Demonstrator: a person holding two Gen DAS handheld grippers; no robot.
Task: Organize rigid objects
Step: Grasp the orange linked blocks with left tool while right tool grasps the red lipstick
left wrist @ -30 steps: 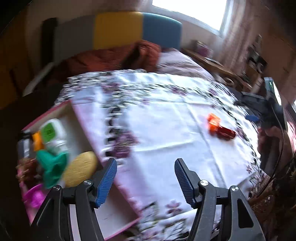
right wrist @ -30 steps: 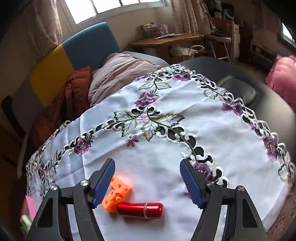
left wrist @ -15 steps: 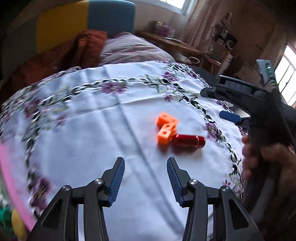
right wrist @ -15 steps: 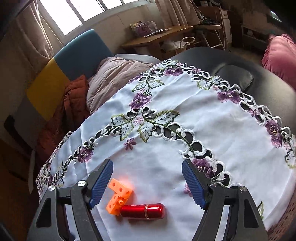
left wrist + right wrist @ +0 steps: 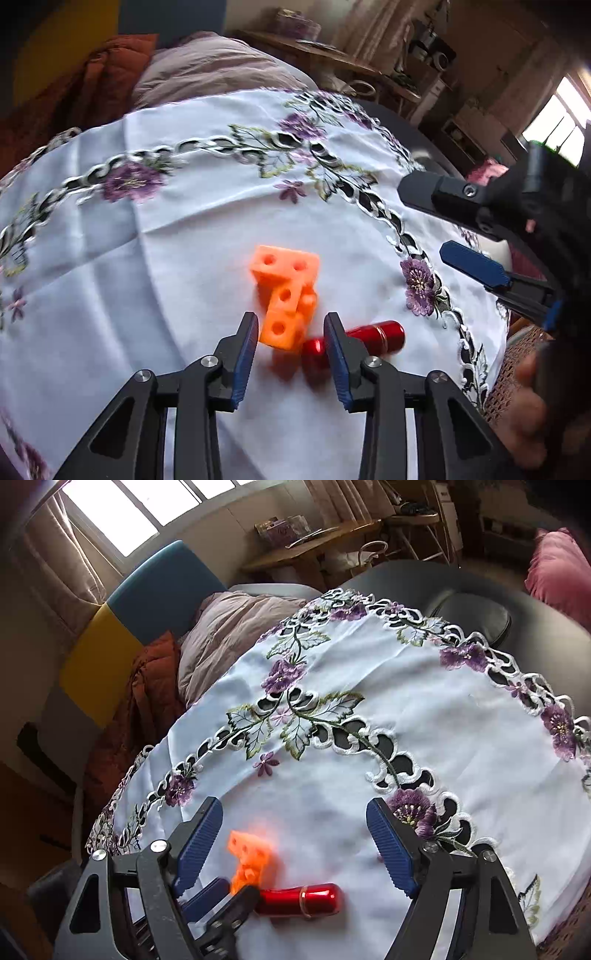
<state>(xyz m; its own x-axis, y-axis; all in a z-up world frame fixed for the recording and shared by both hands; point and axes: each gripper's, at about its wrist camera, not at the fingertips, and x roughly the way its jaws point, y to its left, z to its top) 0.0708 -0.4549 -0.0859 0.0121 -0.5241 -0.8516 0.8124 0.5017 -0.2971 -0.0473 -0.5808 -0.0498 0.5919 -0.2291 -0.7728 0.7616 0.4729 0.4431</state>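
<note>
Orange block piece, made of small cubes with round holes, lies on a white tablecloth embroidered with purple flowers and cut-out leaf chains. In the left wrist view it sits just below the middle of the picture. Its near end lies between the two blue-padded fingers of the left claw, whose jaws are closing around it; whether the pads already press on it cannot be told.

Touching the block at about 4 o'clock is a shiny red lipstick tube, lying on its side. The right finger of the left claw covers part of it.

At 3 o'clock in the same view the right claw comes in from the edge, with part of a hand below it at 4 o'clock.

From the right wrist view, the right claw hovers spread wide over the cloth, its jaws opening, with nothing pinched. The orange block, blurred, and the red tube lie low in the picture at 6 o'clock, nearer the claw's left finger. The tips of the left claw reach in at 7 o'clock, at the block's near end.

Beyond the cloth's far edge, at 11 o'clock, are a pinkish quilt, a rust-coloured quilt and a blue and yellow headboard.
</note>
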